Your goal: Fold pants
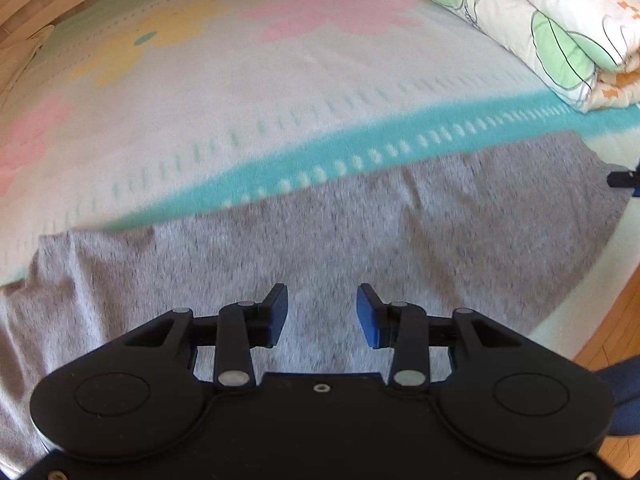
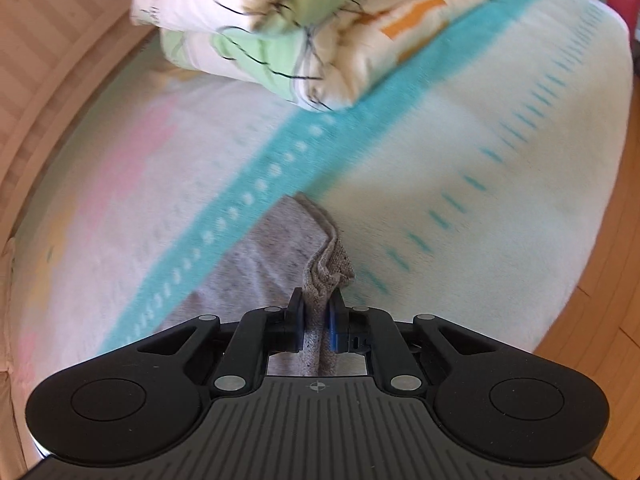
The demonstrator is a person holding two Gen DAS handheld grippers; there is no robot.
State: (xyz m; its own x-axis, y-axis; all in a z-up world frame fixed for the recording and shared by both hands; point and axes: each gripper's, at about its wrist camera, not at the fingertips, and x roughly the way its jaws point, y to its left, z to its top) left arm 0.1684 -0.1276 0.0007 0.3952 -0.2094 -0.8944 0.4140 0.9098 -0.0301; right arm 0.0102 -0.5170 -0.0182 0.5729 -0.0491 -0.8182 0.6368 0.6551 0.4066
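Bed blanket (image 1: 280, 92), folded quilt (image 2: 280, 28) nr pants (image 1: 360, 232), left claw (image 1: 322, 312) open, right claw (image 2: 316, 320) clamping pants edge

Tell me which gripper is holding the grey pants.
The right gripper: it pinches a bunched edge of the pants. The left gripper hangs open above the cloth.

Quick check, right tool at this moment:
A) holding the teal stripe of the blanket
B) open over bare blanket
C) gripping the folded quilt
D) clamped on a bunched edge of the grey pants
D: in the right wrist view the right tool has its blue pads closed on a gathered fold of the grey pants, with the fabric rising between them.
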